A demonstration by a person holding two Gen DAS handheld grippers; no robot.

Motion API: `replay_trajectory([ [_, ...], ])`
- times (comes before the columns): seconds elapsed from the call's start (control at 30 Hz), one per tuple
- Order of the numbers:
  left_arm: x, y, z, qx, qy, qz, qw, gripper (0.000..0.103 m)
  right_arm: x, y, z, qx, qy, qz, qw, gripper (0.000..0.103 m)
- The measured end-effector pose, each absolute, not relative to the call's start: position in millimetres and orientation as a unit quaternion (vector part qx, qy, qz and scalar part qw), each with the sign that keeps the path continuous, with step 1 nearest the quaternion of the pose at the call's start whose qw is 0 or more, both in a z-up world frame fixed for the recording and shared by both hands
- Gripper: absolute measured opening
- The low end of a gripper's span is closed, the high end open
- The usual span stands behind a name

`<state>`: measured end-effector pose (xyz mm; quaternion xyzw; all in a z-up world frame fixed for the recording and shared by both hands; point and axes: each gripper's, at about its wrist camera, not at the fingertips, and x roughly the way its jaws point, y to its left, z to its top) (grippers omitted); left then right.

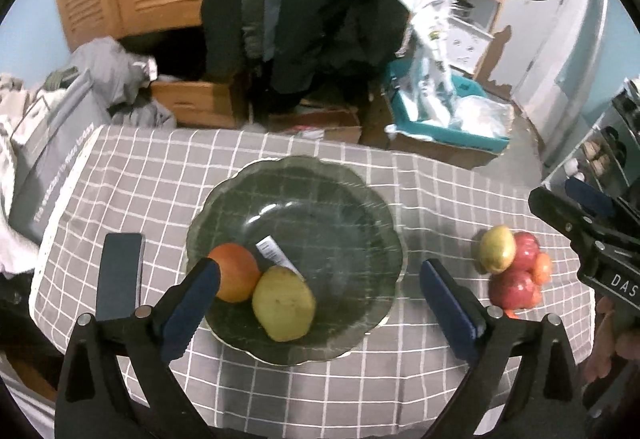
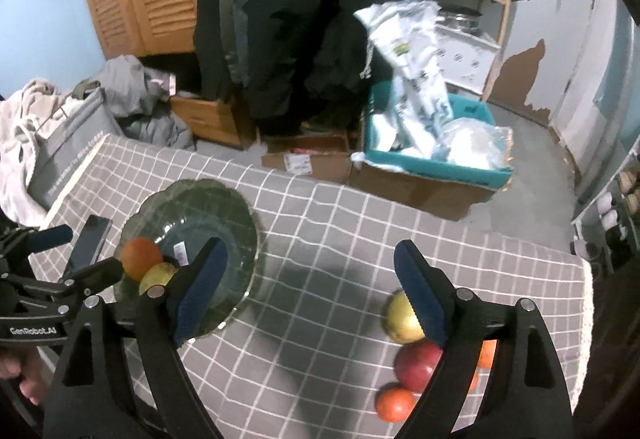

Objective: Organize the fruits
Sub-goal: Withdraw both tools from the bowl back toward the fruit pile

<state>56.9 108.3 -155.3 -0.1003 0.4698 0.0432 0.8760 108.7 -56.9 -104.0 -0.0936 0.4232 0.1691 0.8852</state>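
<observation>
On checked cloth, both grippers empty; two fruits in dish, heap still waiting at right.

Left gripper (image 1: 320, 295) has jaws spread wide over the glass dish (image 1: 360, 199), pinching nothing; right gripper (image 2: 308, 279) likewise spread and empty, with the loose pile under its right finger. Orange (image 1: 236, 277) and yellow-green pear (image 1: 284, 303) sit touching at the dish's near-left side beside a white label (image 1: 276, 253). Pile near the cloth's right edge: one yellow-green pear (image 2: 402, 319), red apple (image 2: 418, 365), small orange fruit (image 2: 394, 403), more half hidden behind the finger. Risks, as I judge: fruits are round and packed tight, so pinching one may roll the neighbours off the table edge; the thin glass dish could be knocked, and the phone (image 1: 120, 275) just left of it nudged.
</observation>
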Motion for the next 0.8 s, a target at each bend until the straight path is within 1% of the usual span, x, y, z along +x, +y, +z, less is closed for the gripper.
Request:
replay_trajectory([
  [0.23, 50.2, 83.1, -133.5, -0.088, 0.45, 0.019, 0.888, 0.102, 90.7, -87.1, -79.0, -0.093, 0.395, 0.155, 0.901, 0.086],
  [0.8, 44.9, 30.3, -95.2, -0.07, 0.404, -0.019, 0.912, 0.102, 55.4, -169.2, -36.0, -0.076, 0.333, 0.108, 0.933, 0.087],
])
